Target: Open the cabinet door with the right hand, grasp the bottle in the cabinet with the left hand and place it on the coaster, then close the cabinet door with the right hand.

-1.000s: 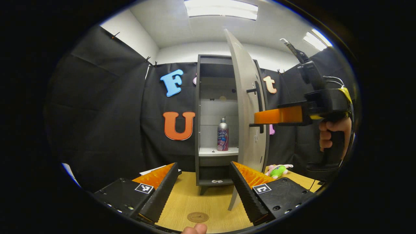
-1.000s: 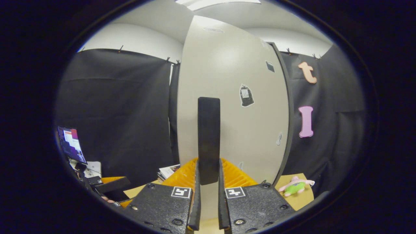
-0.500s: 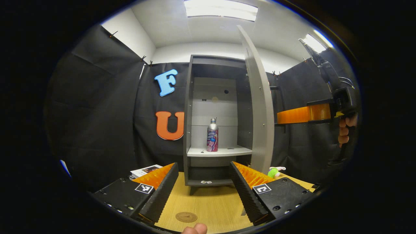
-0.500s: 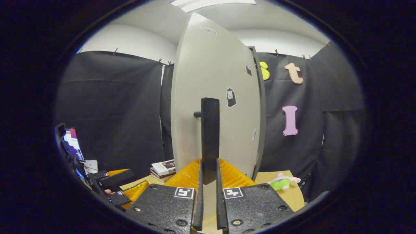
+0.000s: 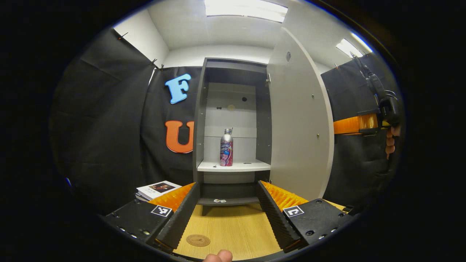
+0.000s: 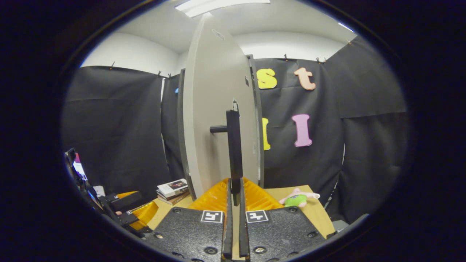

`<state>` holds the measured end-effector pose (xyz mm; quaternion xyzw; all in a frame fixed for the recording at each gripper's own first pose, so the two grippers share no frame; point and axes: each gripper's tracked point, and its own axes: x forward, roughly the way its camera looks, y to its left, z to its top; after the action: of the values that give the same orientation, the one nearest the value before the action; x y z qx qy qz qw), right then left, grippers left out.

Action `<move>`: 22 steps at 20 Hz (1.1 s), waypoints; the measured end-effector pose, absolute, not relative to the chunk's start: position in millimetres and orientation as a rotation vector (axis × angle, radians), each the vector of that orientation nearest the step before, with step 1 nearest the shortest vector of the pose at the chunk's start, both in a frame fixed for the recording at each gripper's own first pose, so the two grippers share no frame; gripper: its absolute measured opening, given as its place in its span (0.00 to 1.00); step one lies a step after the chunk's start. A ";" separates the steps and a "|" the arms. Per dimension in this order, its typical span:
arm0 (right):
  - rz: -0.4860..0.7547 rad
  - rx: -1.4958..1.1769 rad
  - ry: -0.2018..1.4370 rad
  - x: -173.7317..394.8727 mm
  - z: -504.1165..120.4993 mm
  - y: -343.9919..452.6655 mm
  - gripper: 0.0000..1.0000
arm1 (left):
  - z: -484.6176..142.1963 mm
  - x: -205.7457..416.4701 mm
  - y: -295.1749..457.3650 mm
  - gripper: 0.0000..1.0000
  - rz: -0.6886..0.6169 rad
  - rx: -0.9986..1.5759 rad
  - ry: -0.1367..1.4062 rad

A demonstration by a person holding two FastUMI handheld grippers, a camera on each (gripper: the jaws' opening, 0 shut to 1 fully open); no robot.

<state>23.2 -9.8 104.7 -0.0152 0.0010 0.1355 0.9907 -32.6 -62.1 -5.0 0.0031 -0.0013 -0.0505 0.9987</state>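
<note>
Cabinet, tall grey with pale shelves [image 5: 202, 120], stands open at the back of the light wooden table [image 5: 233, 233] in the left gripper view. Its pale flat door [image 5: 300, 127] is swung out to the right, inner face toward that camera; the right gripper view gives the door's outer face [image 6: 214, 120] and its black bar handle [image 6: 234, 145], which the other view hides.

Right gripper [image 6: 234, 203] has its jaws clamped on the lower end of the handle, both fingers pressed against the bar. From the left gripper view it shows past the door's free edge [image 5: 355, 124], with the holding hand [image 5: 390, 140] behind it.

Left gripper [image 5: 228, 209] hovers low over the table facing the open cabinet, jaws wide apart, nothing between them; it also shows at the lower left of the right gripper view [image 6: 134, 213].

Stack of books [image 5: 157, 188] lies on the table left of the cabinet. Silver bottle with a pink and blue label [image 5: 226, 147] stands upright on the middle shelf, inside the cabinet, well apart from both grippers. Small green and pink plush toy [image 6: 299, 198] lies on the table right of the door. Round brown coaster [image 5: 198, 240] lies flat on the table between the left fingers, near the front edge.
</note>
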 end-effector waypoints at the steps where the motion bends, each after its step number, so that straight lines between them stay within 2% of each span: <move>1: 0.251 -0.053 -0.005 22.7 105.7 -17.0 0.09 | -5.8 -32.5 -62.4 0.95 -0.103 0.007 -0.002; 4: 0.217 -0.080 -0.016 23.7 107.6 -30.0 0.05 | -7.7 -34.4 -66.7 0.95 -0.110 0.004 0.008; 17: 0.132 -0.040 -0.023 17.6 106.9 -72.1 0.05 | -9.1 -37.0 -66.8 0.95 -0.091 0.009 0.005; 22: 0.160 -0.019 -0.038 10.7 107.6 -73.7 0.05 | -9.0 -37.4 -74.7 0.95 -0.097 0.014 0.001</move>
<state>10.7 -73.7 107.6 -0.0095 -0.0189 0.0800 0.9966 -37.4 -74.7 -9.0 0.0069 0.0007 -0.0483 0.9988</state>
